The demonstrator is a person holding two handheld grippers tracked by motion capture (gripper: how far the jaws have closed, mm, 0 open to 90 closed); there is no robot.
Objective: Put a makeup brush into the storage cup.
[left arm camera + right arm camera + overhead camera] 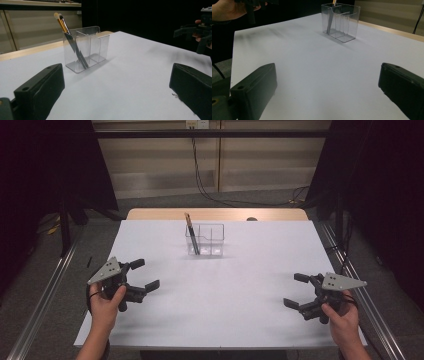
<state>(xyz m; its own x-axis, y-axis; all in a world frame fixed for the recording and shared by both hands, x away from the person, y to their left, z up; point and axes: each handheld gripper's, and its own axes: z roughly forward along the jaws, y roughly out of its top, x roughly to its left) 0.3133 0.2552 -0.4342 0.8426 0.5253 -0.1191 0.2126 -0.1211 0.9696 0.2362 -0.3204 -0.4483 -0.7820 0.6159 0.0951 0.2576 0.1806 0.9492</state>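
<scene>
A clear plastic organiser [205,240] [86,47] [341,21] with several compartments stands at the back middle of the white table. A makeup brush [192,233] [70,40] with a gold ferrule leans in its left compartment, bristles up. My left gripper [144,274] [115,92] is held at the table's left side, open and empty, jaws pointing toward the organiser. My right gripper [296,290] [325,92] is held at the right side, open and empty as well. Both are well away from the organiser.
The white table top [220,290] lies bare between the grippers. A wooden strip [215,214] runs along its far edge. Metal rails [45,295] flank the table, and cables [210,190] hang at the back wall.
</scene>
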